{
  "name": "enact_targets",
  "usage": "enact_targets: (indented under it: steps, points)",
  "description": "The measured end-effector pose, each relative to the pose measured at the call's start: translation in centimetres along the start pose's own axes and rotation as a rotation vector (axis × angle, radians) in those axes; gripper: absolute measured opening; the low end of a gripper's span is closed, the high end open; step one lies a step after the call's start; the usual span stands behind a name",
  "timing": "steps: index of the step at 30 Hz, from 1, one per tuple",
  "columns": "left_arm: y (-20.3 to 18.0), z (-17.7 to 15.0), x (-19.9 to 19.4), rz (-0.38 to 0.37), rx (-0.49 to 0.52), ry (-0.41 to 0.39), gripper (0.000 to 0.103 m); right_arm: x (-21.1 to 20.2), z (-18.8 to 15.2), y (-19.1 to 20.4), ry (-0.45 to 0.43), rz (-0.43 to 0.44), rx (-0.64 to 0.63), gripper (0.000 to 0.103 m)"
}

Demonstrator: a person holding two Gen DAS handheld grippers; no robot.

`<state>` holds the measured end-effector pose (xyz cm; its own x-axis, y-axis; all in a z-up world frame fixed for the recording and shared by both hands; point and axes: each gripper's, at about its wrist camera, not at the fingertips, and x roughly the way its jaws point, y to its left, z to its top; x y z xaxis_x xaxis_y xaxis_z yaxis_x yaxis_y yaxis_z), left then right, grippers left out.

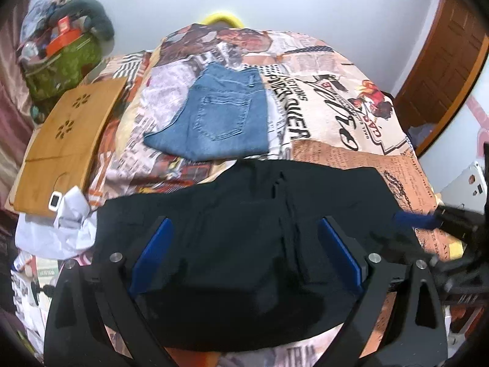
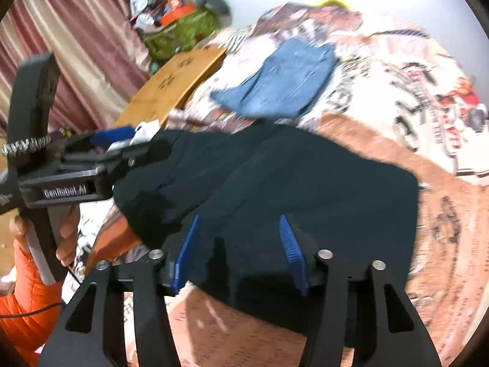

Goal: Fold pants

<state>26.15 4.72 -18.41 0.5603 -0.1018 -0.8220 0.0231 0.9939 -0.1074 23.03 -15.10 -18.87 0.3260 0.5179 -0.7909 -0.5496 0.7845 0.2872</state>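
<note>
Black pants [image 1: 244, 214] lie folded across the near part of the bed, also in the right wrist view [image 2: 305, 183]. My left gripper [image 1: 244, 229] is open above the pants, its blue pads wide apart; it shows at the left in the right wrist view [image 2: 122, 143]. My right gripper [image 2: 238, 229] is open over the pants' near edge; one of its blue fingertips [image 1: 412, 220] shows at the right in the left wrist view. Folded blue jeans [image 1: 223, 113] lie farther back on the bed, also seen in the right wrist view [image 2: 284, 82].
The bed has a printed bedspread [image 1: 336, 107]. A wooden tray [image 1: 67, 140] lies at the left, with white cloth [image 1: 61, 229] beside it. A green bag full of items [image 1: 61, 58] stands at the back left. A wooden door [image 1: 443, 70] is at the right.
</note>
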Motion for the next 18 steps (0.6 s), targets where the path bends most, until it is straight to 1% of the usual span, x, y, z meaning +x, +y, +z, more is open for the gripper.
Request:
enact_targets:
  steps: [4, 9, 13, 18]
  points:
    - [-2.1, 1.1, 0.9, -0.007, 0.045, 0.004, 0.097, -1.5, 1.1, -2.8, -0.048, -0.06, 0.027, 0.055]
    - [-5.2, 2.7, 3.3, -0.026, 0.111, 0.036, 0.097, -1.8, 1.6, -6.4, -0.06, -0.1, 0.075, 0.056]
    - [-6.9, 3.7, 6.2, -0.036, 0.138, 0.093, 0.097, -0.3, 1.4, -8.4, -0.024, -0.115, 0.092, 0.056]
    - [-8.2, 3.5, 10.1, 0.0, 0.176, 0.168, 0.097, 2.8, 0.9, -10.1, 0.061, -0.108, 0.103, 0.056]
